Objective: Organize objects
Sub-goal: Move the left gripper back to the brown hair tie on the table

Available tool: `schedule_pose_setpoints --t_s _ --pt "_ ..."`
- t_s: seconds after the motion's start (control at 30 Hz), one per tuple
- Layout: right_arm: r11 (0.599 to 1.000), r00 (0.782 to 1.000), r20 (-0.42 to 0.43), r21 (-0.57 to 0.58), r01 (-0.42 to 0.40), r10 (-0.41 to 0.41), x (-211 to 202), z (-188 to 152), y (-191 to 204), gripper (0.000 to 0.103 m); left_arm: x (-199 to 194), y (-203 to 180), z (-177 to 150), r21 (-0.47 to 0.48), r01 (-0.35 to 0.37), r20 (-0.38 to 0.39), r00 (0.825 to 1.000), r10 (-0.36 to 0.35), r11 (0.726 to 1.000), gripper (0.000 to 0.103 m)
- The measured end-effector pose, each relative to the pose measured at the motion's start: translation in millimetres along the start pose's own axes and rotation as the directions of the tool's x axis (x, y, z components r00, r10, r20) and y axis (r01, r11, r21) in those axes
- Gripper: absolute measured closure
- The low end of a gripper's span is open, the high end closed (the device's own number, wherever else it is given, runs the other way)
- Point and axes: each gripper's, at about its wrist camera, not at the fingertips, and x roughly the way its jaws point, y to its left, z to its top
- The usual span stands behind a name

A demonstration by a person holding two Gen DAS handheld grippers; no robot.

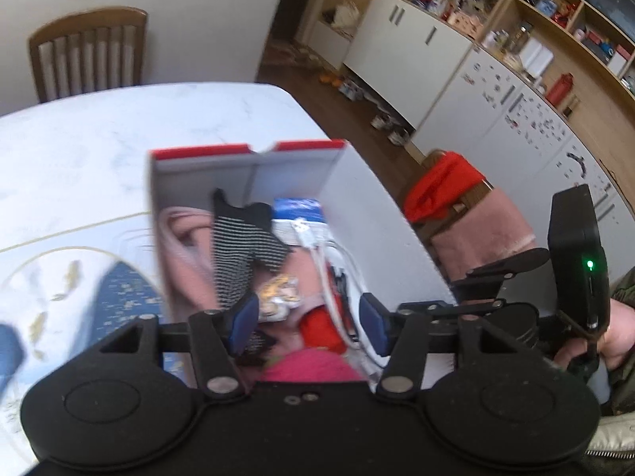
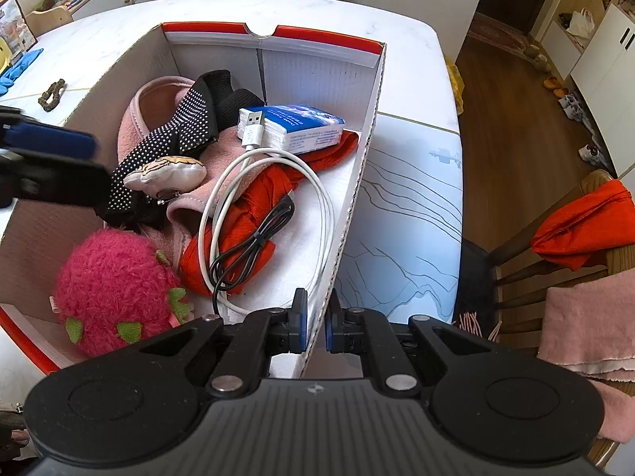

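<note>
I pinch the box wall with my right gripper to steady it on the bench, while my left gripper fingers hang wide and empty above it.

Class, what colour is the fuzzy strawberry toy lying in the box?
Bright pink with green leaf patches: the strawberry toy shows best in the right wrist view.

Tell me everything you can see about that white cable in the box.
The white cable is a thin, smooth, plastic-looking USB lead. It lies loosely coiled in a wide loop inside the cardboard box, draped over a red cloth and the box floor. Its metal plug end rests against a blue-and-white tissue packet. A bundled black cable lies within the loop, crossing it. Neither tool touches it.
</note>
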Motion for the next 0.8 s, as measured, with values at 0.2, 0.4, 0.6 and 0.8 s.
schedule_pose_setpoints --t_s 0.2,0.4,0.6,0.8 --pt "1.0 1.0 -0.003 0.002 0.004 -0.004 1 0 0 0.095 -32 24 -9 -0.033 -0.089 0.048 0.995 0.091 0.995 0.038" --pt "1.0 1.0 -0.01 0.006 0.007 -0.007 0 1 0 0.095 -56 55 -24 -0.103 -0.161 0.075 0.983 0.17 0.982 0.017" --pt "1.0 1.0 -0.016 -0.006 0.022 -0.022 1 2 3 0.095 -67 82 -41 -0.153 -0.198 0.07 0.975 0.21 0.968 0.008" --pt "0.999 0.999 -0.027 -0.011 0.032 -0.033 2 3 5 0.095 -65 96 -59 -0.149 -0.243 0.049 0.966 0.253 0.959 0.001"
